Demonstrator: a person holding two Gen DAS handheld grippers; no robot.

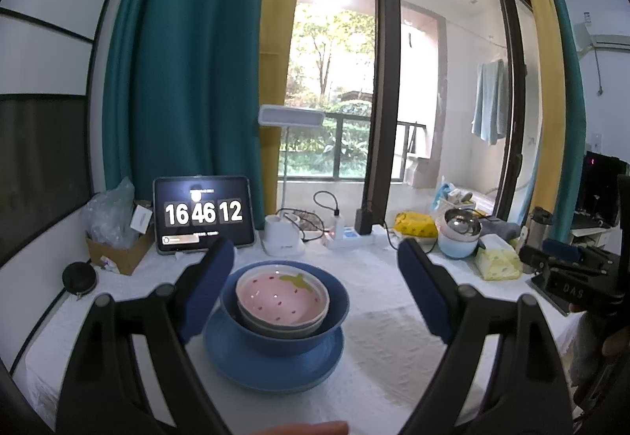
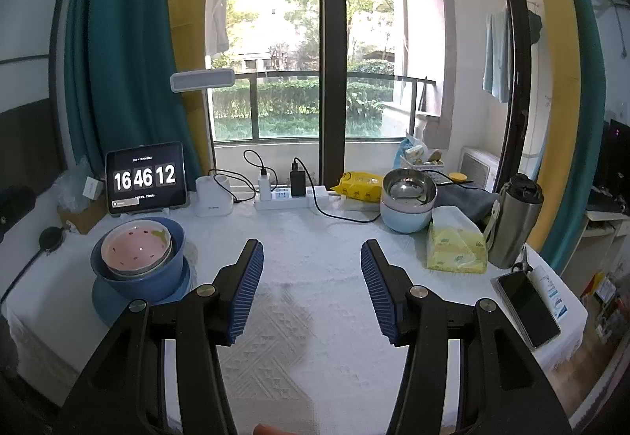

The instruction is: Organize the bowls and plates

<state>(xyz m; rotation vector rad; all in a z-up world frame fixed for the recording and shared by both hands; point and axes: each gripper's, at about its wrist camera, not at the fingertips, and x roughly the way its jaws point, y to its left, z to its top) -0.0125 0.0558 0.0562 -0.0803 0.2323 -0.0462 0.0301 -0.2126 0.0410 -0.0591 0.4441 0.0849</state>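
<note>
- Blue dishes fill the lower centre of the left wrist view: a plate (image 1: 271, 364) lies on the white cloth (image 1: 378, 336), a blue bowl (image 1: 284, 321) sits on it, and a pink bowl (image 1: 282, 297) is nested inside, with what looks like another pale bowl under the pink one.
- We see the left gripper (image 1: 315, 293) with its jaws wide apart and nothing between the pads; the stack sits just beyond and a little left of the gap, and the left pad overlaps the blue bowl's rim in the picture, though we cannot tell whether it touches.
- Nothing seems left to add here, so we judge the stacking nearly done; if we move the stack at all, we should take the plate's edge and keep it level so the bowls do not slide.
- At the right edge the other tool is only partly in view.
- In the right wrist view the same stack sits at the lower left, near the tablet (image 2: 146, 178).
- We see the right gripper (image 2: 311, 289) half open over bare cloth, holding nothing.
- Two more nested bowls (image 2: 408, 203), steel in pale blue, stand at the upper right beside the tissue pack (image 2: 454, 246); whether they belong to the task we cannot tell.
- If they do, we should approach from the left, clear of the flask (image 2: 516, 220).
</note>
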